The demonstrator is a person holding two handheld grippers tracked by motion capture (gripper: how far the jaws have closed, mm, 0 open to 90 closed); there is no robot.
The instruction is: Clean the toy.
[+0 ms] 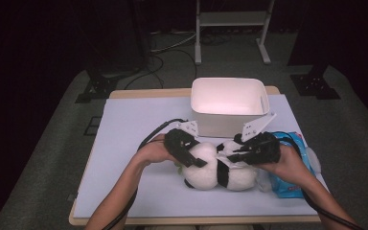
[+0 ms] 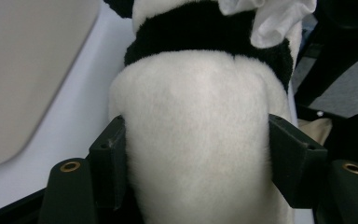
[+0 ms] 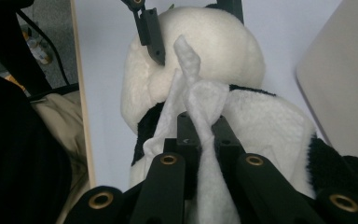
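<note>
A plush panda [image 1: 218,167] lies on the pale mat [image 1: 134,124] of the table, near the front edge and a little right of the middle. Its long axis runs left to right, with the round white end to the left. A white bin [image 1: 230,103] stands just behind it, and a blue packet [image 1: 292,184] lies close at its right. To the left the mat is open and wide.

The left gripper [image 2: 196,158] has its jaws on both sides of the white end, and the pads press into the fur. The right gripper [image 3: 200,135] has its fingers pressed together, pinching a white wipe [image 3: 200,100] over the panda.
</note>
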